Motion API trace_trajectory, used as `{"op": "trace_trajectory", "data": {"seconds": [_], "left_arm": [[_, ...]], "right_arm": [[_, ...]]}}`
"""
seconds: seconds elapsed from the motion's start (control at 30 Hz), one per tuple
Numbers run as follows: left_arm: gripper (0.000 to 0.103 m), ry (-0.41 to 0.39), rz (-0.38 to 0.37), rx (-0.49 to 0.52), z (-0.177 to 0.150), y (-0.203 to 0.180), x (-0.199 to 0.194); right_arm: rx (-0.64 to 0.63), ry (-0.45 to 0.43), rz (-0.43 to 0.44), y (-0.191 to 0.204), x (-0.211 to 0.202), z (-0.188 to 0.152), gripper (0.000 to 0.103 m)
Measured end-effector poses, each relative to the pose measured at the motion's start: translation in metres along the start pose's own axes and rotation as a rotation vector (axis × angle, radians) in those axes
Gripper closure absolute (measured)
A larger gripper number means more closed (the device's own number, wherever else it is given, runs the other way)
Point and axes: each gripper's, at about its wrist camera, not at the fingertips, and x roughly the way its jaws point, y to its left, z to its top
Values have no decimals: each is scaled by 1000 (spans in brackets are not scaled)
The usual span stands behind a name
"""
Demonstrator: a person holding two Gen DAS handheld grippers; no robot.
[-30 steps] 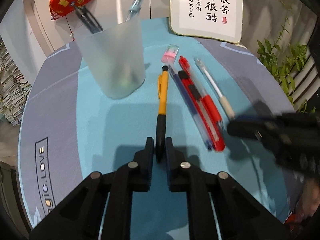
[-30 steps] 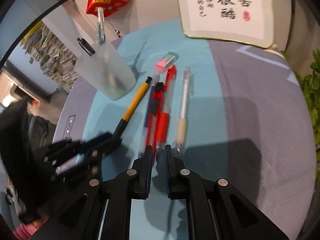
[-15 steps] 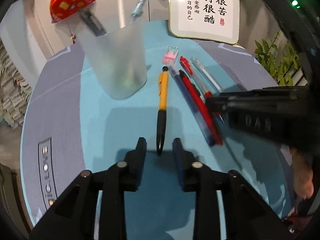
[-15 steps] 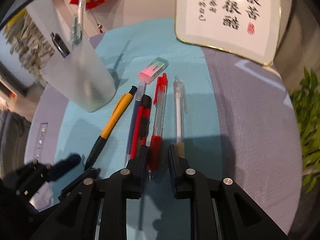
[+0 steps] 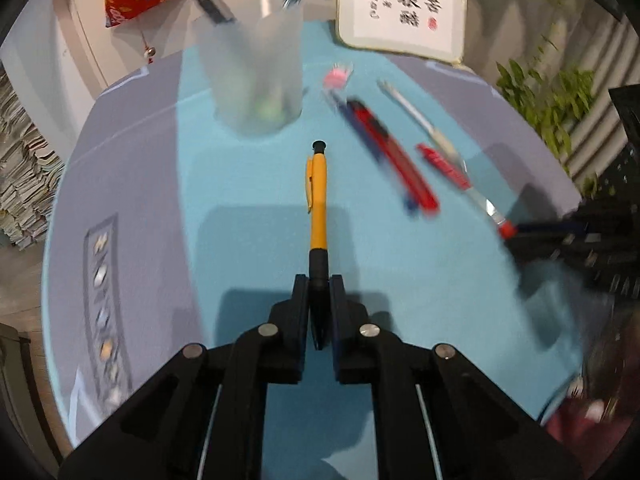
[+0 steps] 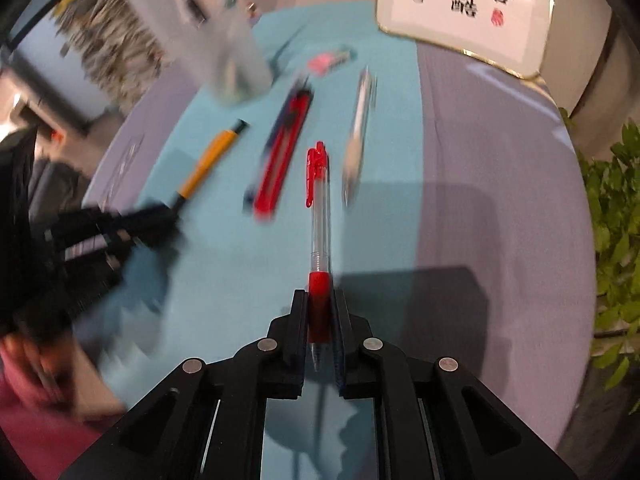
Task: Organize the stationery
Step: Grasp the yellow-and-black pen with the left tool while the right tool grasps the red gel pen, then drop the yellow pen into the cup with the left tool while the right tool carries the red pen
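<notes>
- Gripping only the tips, the left gripper pinches a yellow pencil, the right gripper a red pen.
- Either could pivot and miss the cup ahead.

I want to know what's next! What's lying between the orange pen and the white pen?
In the right wrist view: the red utility knife beside a blue pen, and the held red pen.

Left gripper, right gripper: matte black plastic, ribbed pads, round silver screws; pink sleeve
</notes>
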Motion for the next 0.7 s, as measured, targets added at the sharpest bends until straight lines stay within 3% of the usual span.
{"op": "trace_trajectory", "data": {"seconds": [0.1, 0.17, 0.23, 0.27, 0.33, 0.43, 0.53, 0.6, 0.7], "left_arm": [[93, 23, -6, 9, -23, 5, -14], [93, 32, -16, -1, -24, 8, -15], [88, 17, 8, -11, -18, 7, -14], [85, 7, 29, -17, -14, 7, -14], [77, -14, 28, -24, -7, 6, -12], [77, -12, 32, -28, 6, 5, -3], [77, -1, 31, -24, 15, 2, 6], [77, 5, 31, -13, 18, 0, 9], [76, 3, 41, 5, 21, -2, 12]], "right_arm": [[-24, -12, -20, 0, -9, -17, 91], [-30, -71, -36, 0, -14, -14, 82], [-23, -127, -43, -1, -17, -3, 48], [-25, -170, -33, 2, -20, 2, 45], [-69, -219, -21, 11, -20, 10, 45], [-115, -204, -104, 22, -11, 21, 45], [-97, -169, -114, 21, -1, 25, 46], [-72, -154, -125, 16, 5, 29, 52], [-61, -140, -90, 13, 9, 32, 54]]}}
